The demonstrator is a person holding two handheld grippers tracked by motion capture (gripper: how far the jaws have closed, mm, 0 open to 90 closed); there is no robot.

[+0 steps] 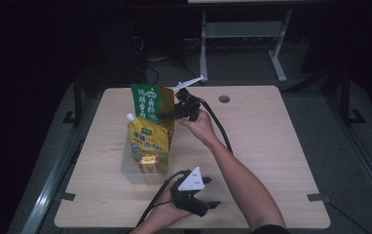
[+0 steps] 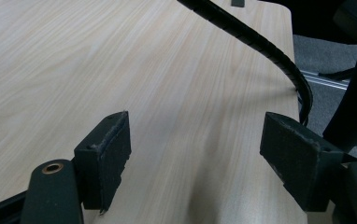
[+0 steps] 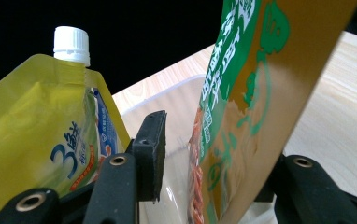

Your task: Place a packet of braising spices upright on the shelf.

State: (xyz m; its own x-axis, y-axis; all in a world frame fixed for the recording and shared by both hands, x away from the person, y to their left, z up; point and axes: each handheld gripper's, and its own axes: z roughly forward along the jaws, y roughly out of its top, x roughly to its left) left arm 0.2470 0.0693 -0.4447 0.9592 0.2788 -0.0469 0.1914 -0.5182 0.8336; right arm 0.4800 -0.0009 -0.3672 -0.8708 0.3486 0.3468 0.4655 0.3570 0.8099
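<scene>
Packet (image 3: 242,116), green and tan, stands upright between the jaws of the right gripper (image 3: 214,154) with a visible gap at the left pad, so the jaws stand parted and are not pressing it. In the high view the packet (image 1: 151,105) rises from the clear bin (image 1: 131,168), just behind the yellow spouted pouch (image 1: 147,139); the right gripper (image 1: 176,111) sits at its right edge. Left gripper (image 2: 195,154) rests near the table's (image 1: 271,146) front edge, well apart from the bin, its 2 jaws wide and holding nothing.
</scene>
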